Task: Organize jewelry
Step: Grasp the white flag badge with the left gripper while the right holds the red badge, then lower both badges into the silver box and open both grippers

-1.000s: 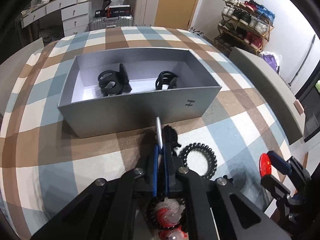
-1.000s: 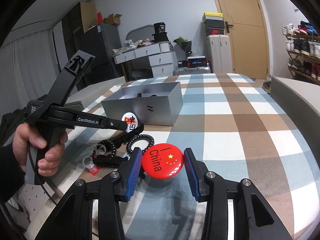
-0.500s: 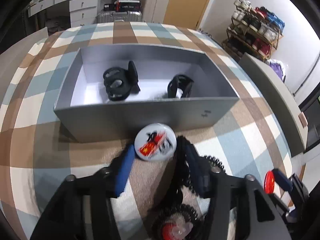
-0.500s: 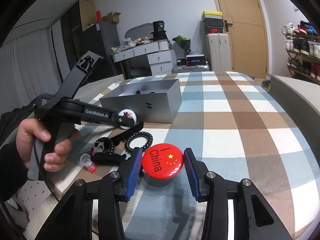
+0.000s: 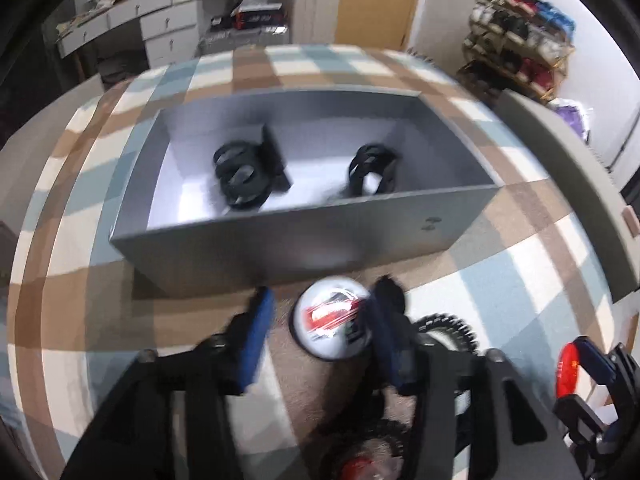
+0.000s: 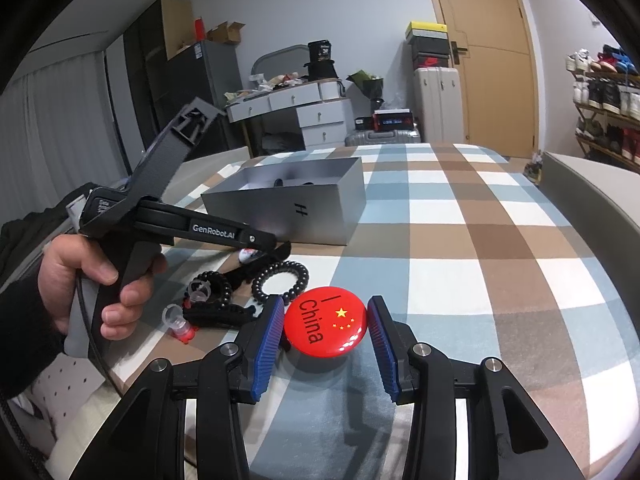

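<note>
Checked bedspread (image 6: 460,240), on a bed in a cluttered bedroom. Grey box (image 5: 304,236): open, black hair ties inside. Your left gripper (image 5: 320,320): jaws part open around the white badge (image 5: 330,322), right pad touching it, left pad apart; a firm hold cannot be told. Your right gripper (image 6: 322,338): pads at both edges of the red badge (image 6: 326,330). Coil tie (image 6: 280,282): beside it.

On the checked cloth (image 6: 460,280), the right gripper (image 6: 326,340) clasps a red "I China" badge (image 6: 325,330), while a hand (image 6: 92,280) holds the left gripper (image 6: 262,250) before the grey box (image 6: 320,212), above black coil bands (image 6: 280,282).
</note>
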{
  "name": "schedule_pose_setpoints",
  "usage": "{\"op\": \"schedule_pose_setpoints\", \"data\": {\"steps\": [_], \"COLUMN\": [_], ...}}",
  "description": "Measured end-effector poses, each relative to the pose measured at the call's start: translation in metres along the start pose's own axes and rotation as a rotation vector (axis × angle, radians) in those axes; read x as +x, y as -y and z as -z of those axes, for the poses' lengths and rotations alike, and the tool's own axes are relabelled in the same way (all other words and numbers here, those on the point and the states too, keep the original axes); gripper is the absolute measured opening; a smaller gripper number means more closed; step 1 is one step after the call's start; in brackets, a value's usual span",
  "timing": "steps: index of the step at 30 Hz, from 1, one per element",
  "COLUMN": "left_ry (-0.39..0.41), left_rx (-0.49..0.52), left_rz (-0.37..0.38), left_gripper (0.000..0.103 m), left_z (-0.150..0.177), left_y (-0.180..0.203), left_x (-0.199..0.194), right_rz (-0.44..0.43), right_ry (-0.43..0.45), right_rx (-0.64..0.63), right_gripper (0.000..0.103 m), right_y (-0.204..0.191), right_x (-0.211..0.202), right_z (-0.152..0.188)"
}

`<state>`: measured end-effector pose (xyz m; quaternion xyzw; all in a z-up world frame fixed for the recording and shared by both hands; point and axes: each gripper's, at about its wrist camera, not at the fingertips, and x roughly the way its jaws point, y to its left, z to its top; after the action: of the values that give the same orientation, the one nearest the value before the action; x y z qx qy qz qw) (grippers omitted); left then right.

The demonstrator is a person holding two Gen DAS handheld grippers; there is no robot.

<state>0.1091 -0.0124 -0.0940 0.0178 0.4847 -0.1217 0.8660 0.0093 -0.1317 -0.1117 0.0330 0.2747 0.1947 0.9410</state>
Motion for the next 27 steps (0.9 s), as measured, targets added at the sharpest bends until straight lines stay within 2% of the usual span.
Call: {"op": "schedule_pose_setpoints", "data": {"steps": [1, 6, 7, 8, 9, 18, 27], "left_ry": [-0.002, 0.012, 0.012, 0.011, 0.014, 0.000, 0.087], "left_rx": [0.012, 0.109, 0.109, 0.107, 0.108, 0.104, 0.096], "left_rz": [-0.008, -0.040, -0.034, -0.032, -0.035, -0.020, 0.030], "left_gripper": [0.052, 0.052, 0.051, 0.039, 0.038, 0.037, 0.037], "left_z": [0.001, 0.010, 0.009, 0.008, 0.007, 0.008, 0.015], "left_y": [0.001, 0.014, 0.013, 0.013, 0.012, 0.011, 0.008], "left_x": [0.000, -0.001, -0.001, -0.002, -0.003, -0.008, -0.053], "right_rz": [-0.001, -0.002, 0.000, 0.000, -0.001, -0.006, -0.066], "right_ry": [0.001, 0.005, 0.007, 0.008, 0.009, 0.024, 0.046], "right_rx": [-0.001, -0.005, -0.005, -0.003, 0.000, 0.007, -0.001], "right_gripper": [0.042, 0.042, 0.042, 0.042, 0.042, 0.042, 0.042], "right_y": [-0.001, -0.003, -0.002, -0.001, 0.000, 0.000, -0.006], "right_x": [0.000, 0.000, 0.000, -0.001, -0.001, -0.005, -0.004], "right_z": [0.000, -0.001, -0.001, 0.000, 0.000, -0.002, -0.023]}}
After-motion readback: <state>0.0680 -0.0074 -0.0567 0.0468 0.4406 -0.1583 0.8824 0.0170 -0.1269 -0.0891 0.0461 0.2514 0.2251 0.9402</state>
